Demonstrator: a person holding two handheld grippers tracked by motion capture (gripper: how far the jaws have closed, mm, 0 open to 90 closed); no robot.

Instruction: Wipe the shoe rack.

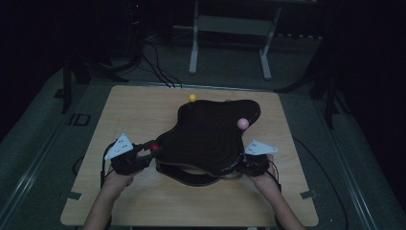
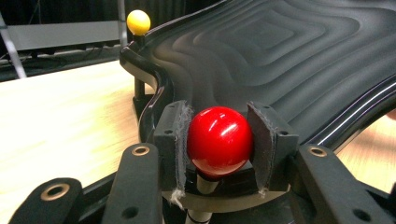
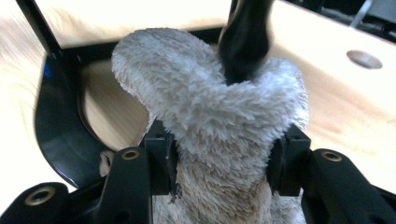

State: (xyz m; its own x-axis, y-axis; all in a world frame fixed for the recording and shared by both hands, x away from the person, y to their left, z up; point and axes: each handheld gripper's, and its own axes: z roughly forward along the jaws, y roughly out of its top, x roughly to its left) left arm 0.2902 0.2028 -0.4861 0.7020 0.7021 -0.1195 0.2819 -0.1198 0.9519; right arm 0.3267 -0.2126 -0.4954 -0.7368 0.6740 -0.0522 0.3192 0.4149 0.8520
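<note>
The left gripper (image 2: pixel 219 140) pinches the red knob (image 2: pixel 219 141) at the near-left corner of the black tray (image 1: pixel 210 132), steadying it; the tray stands on a black frame (image 3: pixel 56 126) in the middle of the table (image 1: pixel 139 115). The right gripper (image 3: pixel 219 158) clamps a white cloth (image 3: pixel 210 107), folded against a black post (image 3: pixel 245 37) under the tray's right edge. By my reading, wiping is under way at that post; the ribbed top, the yellow knob (image 1: pixel 192 97) and pink knob (image 1: pixel 243 123) look untouched, so most remains. The table is pale wood; the room is dark, with cables and a white stand behind.
</note>
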